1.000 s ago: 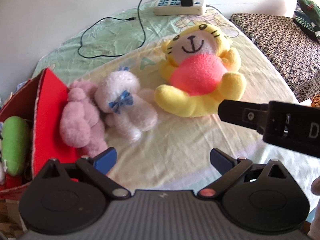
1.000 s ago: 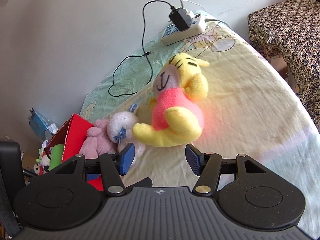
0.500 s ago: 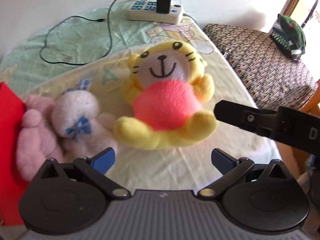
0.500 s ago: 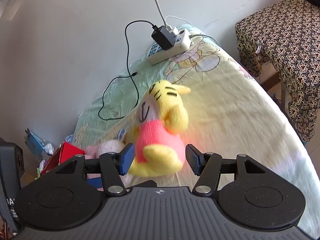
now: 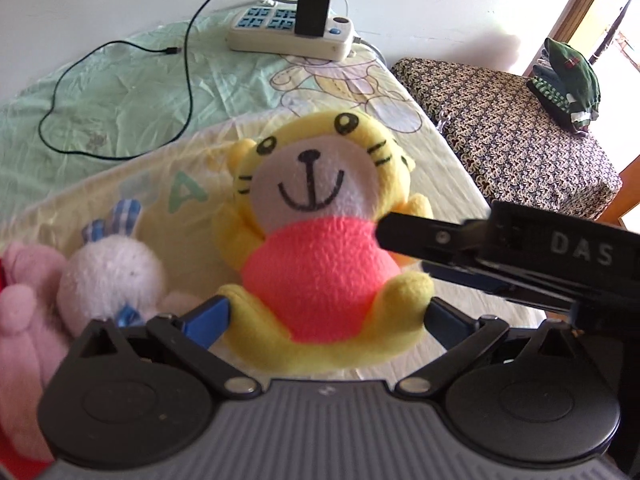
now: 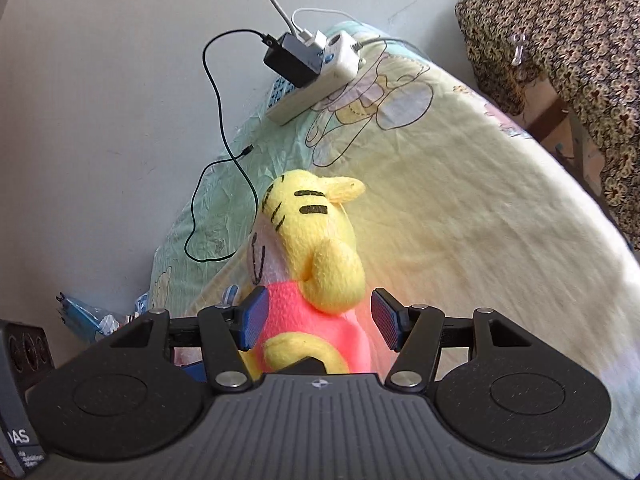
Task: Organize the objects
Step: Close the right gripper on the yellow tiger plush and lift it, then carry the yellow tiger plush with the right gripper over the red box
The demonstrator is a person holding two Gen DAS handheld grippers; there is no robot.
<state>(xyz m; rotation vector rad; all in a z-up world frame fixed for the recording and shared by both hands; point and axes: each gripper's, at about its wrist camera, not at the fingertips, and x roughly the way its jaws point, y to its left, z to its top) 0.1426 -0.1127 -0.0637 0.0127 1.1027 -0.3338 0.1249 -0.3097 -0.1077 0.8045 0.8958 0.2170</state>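
Left gripper (image 5: 326, 314): I see it wide apart, low over the bed, a finger on each side of the tiger's (image 5: 320, 232) feet.
Right gripper (image 6: 320, 322): wide too, flanking the tiger's pink belly from its side; contact unclear.
Tiger: mid-bed, face up.
Rabbit (image 5: 114, 276): at 9 o'clock of the tiger.
Bed (image 6: 460, 208): yellow-green sheet; power strip (image 5: 290, 34) at 12 o'clock by the wall.
Room: patterned table (image 5: 516, 128) at 2 o'clock.

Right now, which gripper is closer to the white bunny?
Left. The left gripper is beside the white bunny, facing the tiger. The right gripper straddles the tiger on its far side.
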